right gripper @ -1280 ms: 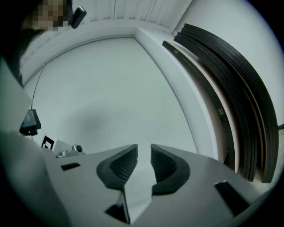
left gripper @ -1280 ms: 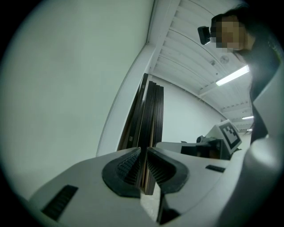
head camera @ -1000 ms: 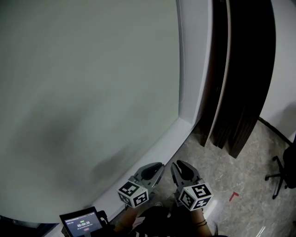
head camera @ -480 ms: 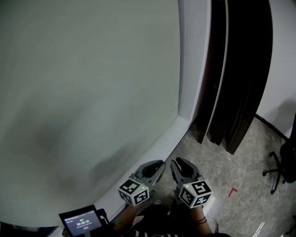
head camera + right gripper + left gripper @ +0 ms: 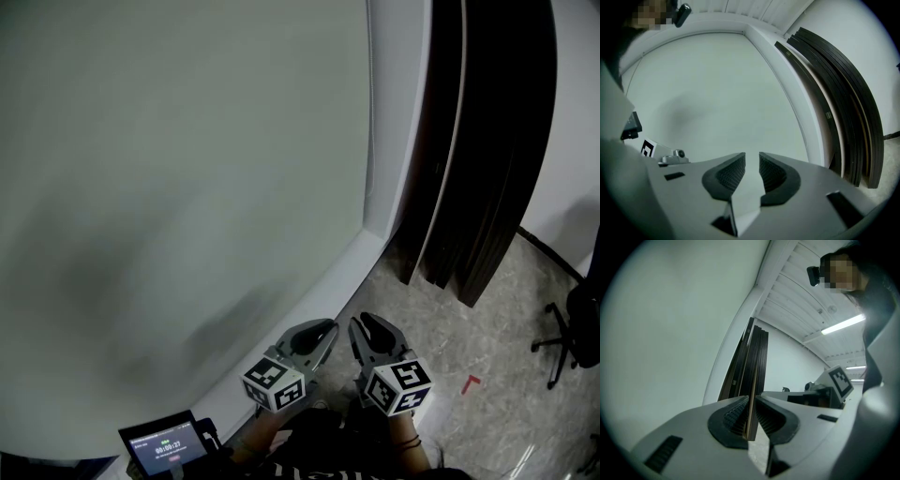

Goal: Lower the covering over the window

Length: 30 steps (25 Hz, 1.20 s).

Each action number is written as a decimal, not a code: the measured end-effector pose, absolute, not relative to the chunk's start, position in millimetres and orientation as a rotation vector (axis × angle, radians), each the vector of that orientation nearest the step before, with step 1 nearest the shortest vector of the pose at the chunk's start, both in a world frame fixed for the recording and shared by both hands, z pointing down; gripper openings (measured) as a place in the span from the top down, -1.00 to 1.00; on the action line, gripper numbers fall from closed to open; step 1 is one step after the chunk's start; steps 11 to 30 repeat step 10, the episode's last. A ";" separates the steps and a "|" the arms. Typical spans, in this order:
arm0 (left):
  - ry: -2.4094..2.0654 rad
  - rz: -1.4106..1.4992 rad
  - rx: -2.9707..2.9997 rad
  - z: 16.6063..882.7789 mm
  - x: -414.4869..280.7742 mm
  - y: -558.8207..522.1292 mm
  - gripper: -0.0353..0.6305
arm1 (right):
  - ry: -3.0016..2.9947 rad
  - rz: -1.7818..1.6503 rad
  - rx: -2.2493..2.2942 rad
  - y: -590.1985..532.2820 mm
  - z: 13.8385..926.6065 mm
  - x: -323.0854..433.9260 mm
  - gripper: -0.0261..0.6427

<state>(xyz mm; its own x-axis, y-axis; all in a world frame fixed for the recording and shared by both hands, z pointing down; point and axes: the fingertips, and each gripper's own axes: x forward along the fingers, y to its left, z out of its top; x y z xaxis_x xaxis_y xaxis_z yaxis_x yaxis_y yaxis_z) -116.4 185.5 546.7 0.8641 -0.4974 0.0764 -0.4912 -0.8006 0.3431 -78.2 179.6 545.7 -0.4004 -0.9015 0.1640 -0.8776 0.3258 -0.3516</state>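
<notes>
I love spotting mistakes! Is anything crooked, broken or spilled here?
Nothing looks broken or spilled. The shade hangs smooth and flat. The only unusual thing is some dark boards leaning against the wall beside it.

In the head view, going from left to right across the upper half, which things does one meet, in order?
pale grey-green covering → white window frame → dark panels → white wall

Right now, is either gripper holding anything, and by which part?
Nothing is held: the left gripper and right gripper both show a bare gap between their jaws.
</notes>
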 end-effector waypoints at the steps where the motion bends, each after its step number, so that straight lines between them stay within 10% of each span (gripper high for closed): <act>1: -0.737 -0.027 2.682 546.7 -116.5 185.7 0.76 | 2.512 -0.602 -1.688 179.9 546.1 -78.1 0.66; 30: -0.736 -0.024 2.683 545.3 -113.8 183.4 0.76 | 2.537 -0.598 -1.695 178.1 545.7 -78.8 0.66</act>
